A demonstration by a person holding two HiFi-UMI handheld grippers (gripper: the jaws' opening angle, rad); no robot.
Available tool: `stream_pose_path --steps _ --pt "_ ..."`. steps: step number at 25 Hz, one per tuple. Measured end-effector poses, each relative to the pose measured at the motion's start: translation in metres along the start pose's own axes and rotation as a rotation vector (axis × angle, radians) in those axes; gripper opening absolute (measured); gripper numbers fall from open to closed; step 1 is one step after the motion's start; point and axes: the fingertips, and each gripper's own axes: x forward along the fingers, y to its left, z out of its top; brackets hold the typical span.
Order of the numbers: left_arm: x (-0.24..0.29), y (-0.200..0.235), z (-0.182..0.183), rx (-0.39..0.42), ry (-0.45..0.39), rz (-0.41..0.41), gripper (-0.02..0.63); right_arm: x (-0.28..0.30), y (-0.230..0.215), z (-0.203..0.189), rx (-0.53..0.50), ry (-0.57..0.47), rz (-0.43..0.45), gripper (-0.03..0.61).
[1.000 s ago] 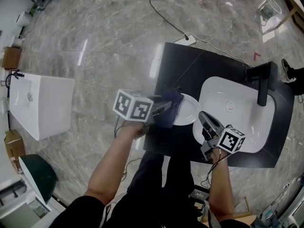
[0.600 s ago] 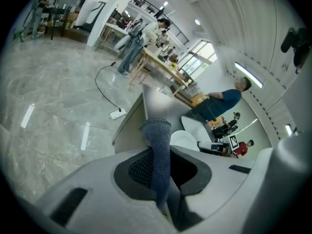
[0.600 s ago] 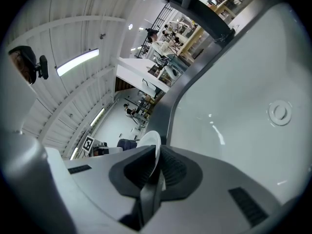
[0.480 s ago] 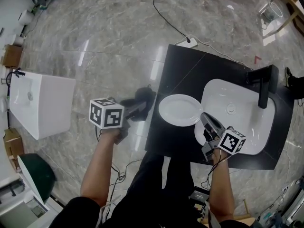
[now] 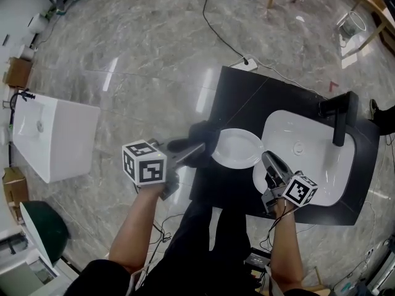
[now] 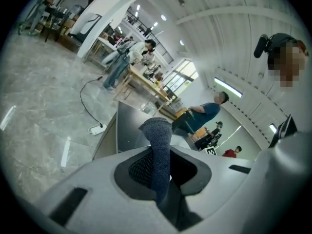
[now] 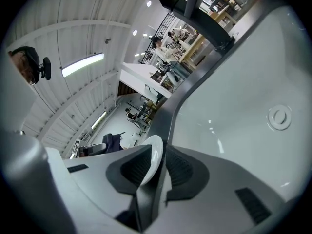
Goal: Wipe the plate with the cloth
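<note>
**Holdings at this moment: cloth in my left claw, plate in my right**

Head view
- My left gripper (image 5: 192,149): reaches from the floor side toward the black counter (image 5: 247,94), its marker cube nearest me.
- Cloth (image 5: 201,139): dark blue, bunched at the left gripper's tip, at the counter's left edge and right against the plate's left rim; I cannot tell whether they touch.
- Plate (image 5: 236,148): white, round, over the counter between the cloth and the white sink (image 5: 311,137).
- My right gripper (image 5: 270,160): tip on the plate's right rim, over the sink's near-left edge.
- Black faucet (image 5: 339,113): at the sink's far side.
- White basin unit (image 5: 54,139): on the marble floor, well apart to the left.

Left gripper view
- Left gripper (image 6: 162,172): jaws pressed onto the cloth (image 6: 158,145), which stands up between them as a knitted fold.

Right gripper view
- Right gripper (image 7: 154,175): jaws clamped on the plate (image 7: 152,156), seen edge-on.
- Sink (image 7: 243,101) and its drain (image 7: 279,117): to the right; faucet (image 7: 197,6) above.
</note>
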Motion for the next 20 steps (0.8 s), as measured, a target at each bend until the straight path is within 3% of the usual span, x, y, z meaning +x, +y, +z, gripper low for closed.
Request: stream_pose_path --steps 5,9,14,20 --pt "-0.002 -0.035 0.009 0.044 -0.126 -0.126 0.054 -0.017 0.003 0.015 -0.024 -0.076 -0.011 0.071" --pt "-0.015 -0.069 0.017 0.075 -0.287 -0.245 0.054 -0.055 0.032 0.035 -0.134 -0.148 0.048 0.020" --pt "-0.052 -0.132 0.012 0.201 -0.396 -0.285 0.054 -0.123 0.121 0.062 -0.336 -0.224 0.217 0.008" --pt "-0.110 -0.222 -0.007 0.299 -0.514 -0.302 0.054 -0.204 0.228 0.054 -0.548 -0.279 0.360 0.008"
